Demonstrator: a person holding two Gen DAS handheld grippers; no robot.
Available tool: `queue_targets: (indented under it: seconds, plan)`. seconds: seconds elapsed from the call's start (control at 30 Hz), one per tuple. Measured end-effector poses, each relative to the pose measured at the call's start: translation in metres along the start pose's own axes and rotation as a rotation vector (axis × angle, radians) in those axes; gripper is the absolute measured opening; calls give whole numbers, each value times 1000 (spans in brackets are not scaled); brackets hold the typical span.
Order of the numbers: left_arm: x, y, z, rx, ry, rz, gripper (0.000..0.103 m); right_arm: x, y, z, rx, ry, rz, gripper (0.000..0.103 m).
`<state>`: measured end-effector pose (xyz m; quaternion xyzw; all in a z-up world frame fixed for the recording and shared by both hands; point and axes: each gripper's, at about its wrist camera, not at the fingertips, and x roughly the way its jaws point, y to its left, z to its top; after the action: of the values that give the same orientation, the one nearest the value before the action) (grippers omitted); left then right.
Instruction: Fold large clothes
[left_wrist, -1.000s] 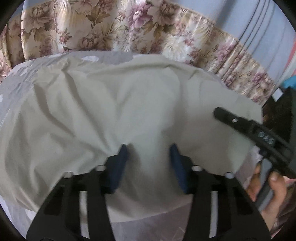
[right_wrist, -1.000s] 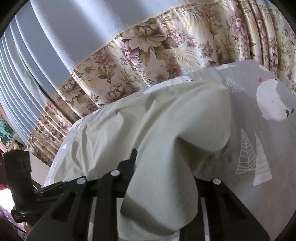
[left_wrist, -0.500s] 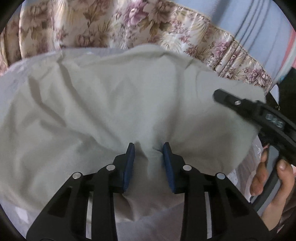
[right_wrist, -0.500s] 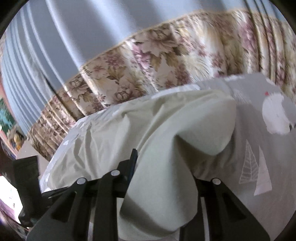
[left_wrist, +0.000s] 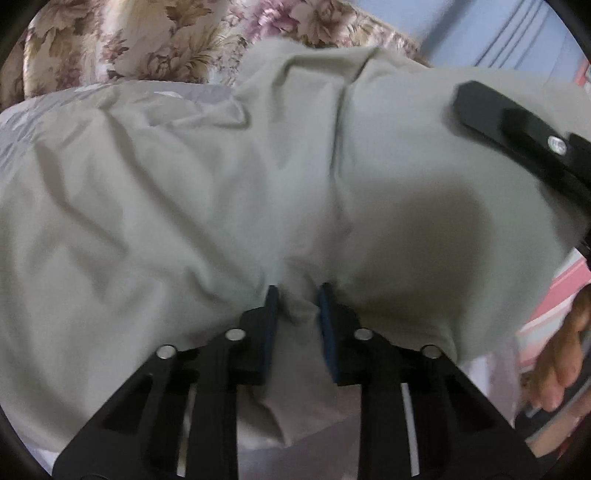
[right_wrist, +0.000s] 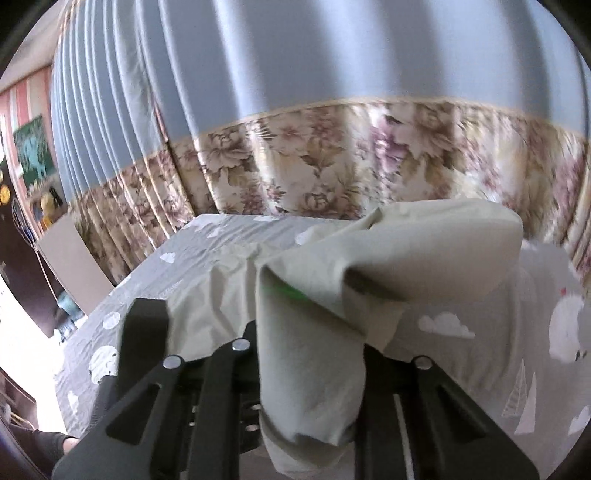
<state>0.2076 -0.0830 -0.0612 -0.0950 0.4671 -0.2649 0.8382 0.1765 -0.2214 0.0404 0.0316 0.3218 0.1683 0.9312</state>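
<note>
A pale green garment (left_wrist: 207, 206), soft, light and slack, is sprawling across the frame over the grey printed bedsheet (right_wrist: 155, 280), best gripped by its near hem. The left gripper (left_wrist: 297, 310) is closing on a bunched fold; the right gripper (right_wrist: 310, 354) is closing with draped cloth between its jaws. Floral curtains (right_wrist: 332, 162) are hanging behind, obstructing nothing.

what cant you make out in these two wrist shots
- Right wrist view: the right gripper pads are buried under the pale green garment, so its grip on it can't be seen.
- Left wrist view: the left gripper is closing on a pinch of cloth; the garment's shape, sleeves or collar, is lost in folds.
- Both views: motion blur softens cloth edges.
- Right wrist view: the bedsheet is largely covered.
</note>
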Motion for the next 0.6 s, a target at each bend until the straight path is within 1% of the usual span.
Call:
queue_targets:
  seconds: [0.1,0.17,0.2,0.23,0.27,0.3,0.33,0.4,0.43,0.47,0.5,0.53,0.6]
  plan:
    - [-42,19,-5,35,-35,25,15,13,31,12,-51,21,-19,16]
    - [-67,35,-9,61,-41,109,15,33,61,18,-121,68,-48,16]
    - [-84,50,-10,62,-57,167,15,44,76,18,-158,89,-62,16]
    - [-95,63,-11,53,-71,208,15,58,91,17,-199,120,-75,16]
    - [-105,78,-10,43,-80,249,15,76,109,14,-253,160,-94,16]
    - [-118,100,-10,15,-96,299,15,90,123,9,-296,190,-110,16]
    - [-125,115,-9,-3,-100,326,15,109,141,0,-354,236,-128,15]
    - [-136,142,-9,-38,-105,395,15,136,163,-17,-437,306,-149,15]
    - [-138,154,-9,-48,-100,422,15,151,174,-30,-491,363,-162,15]
    - [-139,166,-9,-56,-83,419,15,164,181,-41,-528,404,-169,15]
    - [-140,174,-10,-72,-76,401,15,173,186,-50,-557,422,-180,14]
    - [-139,181,-11,-92,-69,382,15,177,190,-58,-584,423,-191,14]
    - [-137,185,-12,-86,-61,377,15,175,194,-63,-616,415,-201,15]
